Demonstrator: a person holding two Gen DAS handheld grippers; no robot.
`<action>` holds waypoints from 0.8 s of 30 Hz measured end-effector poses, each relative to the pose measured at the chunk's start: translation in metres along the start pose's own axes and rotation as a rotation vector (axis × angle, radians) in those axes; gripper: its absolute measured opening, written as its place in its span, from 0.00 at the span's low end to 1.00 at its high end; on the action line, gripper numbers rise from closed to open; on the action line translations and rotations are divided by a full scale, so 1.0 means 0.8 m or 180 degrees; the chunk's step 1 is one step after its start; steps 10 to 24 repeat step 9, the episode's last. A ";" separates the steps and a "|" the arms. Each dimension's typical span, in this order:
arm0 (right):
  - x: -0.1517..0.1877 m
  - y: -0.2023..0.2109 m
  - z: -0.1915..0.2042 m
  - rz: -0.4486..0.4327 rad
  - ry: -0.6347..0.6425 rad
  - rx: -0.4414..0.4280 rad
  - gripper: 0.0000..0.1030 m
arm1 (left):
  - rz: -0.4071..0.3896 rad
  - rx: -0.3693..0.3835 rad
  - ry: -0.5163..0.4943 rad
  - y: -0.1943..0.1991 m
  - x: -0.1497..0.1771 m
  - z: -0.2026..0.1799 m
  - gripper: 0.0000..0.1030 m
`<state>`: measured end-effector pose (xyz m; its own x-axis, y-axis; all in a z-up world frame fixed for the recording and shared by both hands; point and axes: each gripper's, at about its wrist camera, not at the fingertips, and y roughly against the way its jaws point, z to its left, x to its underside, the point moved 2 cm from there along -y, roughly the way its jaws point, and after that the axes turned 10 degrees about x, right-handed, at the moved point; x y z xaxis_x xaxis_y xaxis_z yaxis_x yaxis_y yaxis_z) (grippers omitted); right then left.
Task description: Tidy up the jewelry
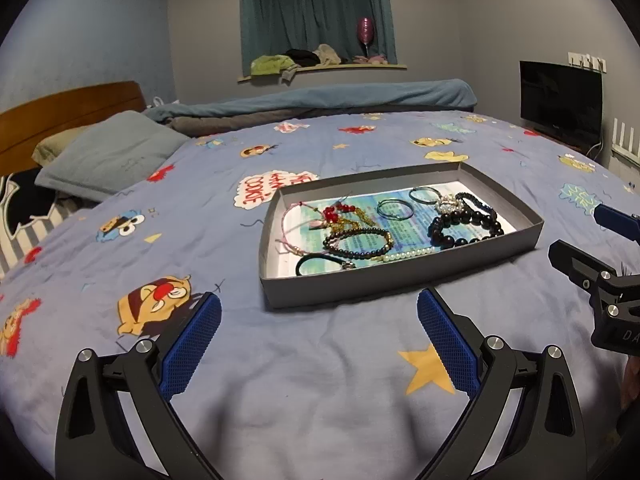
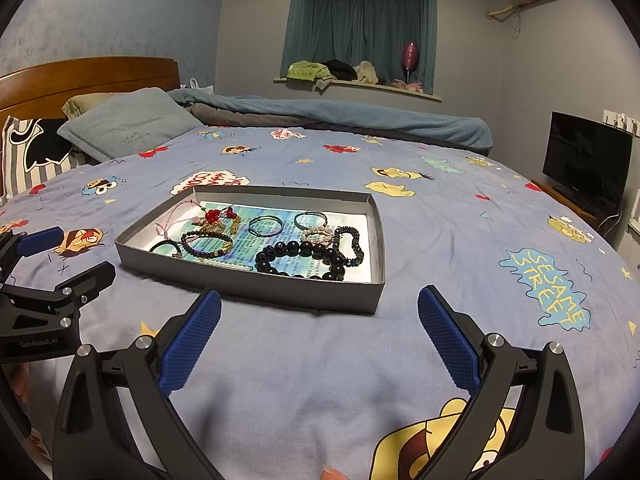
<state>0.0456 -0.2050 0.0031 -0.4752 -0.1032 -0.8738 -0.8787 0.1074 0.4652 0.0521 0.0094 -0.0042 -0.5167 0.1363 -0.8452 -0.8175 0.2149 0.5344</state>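
A shallow grey box (image 1: 400, 282) (image 2: 256, 284) lies on the bed with several pieces of jewelry inside. Among them are a black bead bracelet (image 1: 464, 228) (image 2: 304, 254), two thin rings (image 1: 395, 209) (image 2: 266, 226), a red and gold charm (image 1: 340, 214) (image 2: 218, 216), a pearl strand (image 1: 408, 255) and a dark hair tie (image 1: 320, 265). My left gripper (image 1: 319, 336) hovers open just short of the box's near wall, holding nothing. My right gripper (image 2: 319, 336) is open too, empty, near the box's front right corner. Each gripper shows at the edge of the other's view.
The blue cartoon-print bedspread (image 1: 280, 360) (image 2: 460, 220) spreads around the box. Pillows (image 1: 108, 156) and a wooden headboard (image 2: 88, 76) are at the left, a rolled blanket (image 1: 320, 98) behind, a dark screen (image 2: 586, 160) at the right.
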 end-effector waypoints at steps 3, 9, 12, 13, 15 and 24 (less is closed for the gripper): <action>0.002 -0.001 0.000 0.0005 0.0000 0.0001 0.95 | 0.0046 0.0033 0.0019 -0.002 0.001 0.003 0.95; 0.005 -0.003 0.002 0.0021 0.0017 -0.0003 0.95 | 0.0106 0.0062 0.0058 -0.008 0.001 0.004 0.95; 0.005 -0.003 0.002 0.0021 0.0017 -0.0003 0.95 | 0.0106 0.0062 0.0058 -0.008 0.001 0.004 0.95; 0.005 -0.003 0.002 0.0021 0.0017 -0.0003 0.95 | 0.0106 0.0062 0.0058 -0.008 0.001 0.004 0.95; 0.005 -0.003 0.002 0.0021 0.0017 -0.0003 0.95 | 0.0106 0.0062 0.0058 -0.008 0.001 0.004 0.95; 0.005 -0.003 0.002 0.0021 0.0017 -0.0003 0.95 | 0.0106 0.0062 0.0058 -0.008 0.001 0.004 0.95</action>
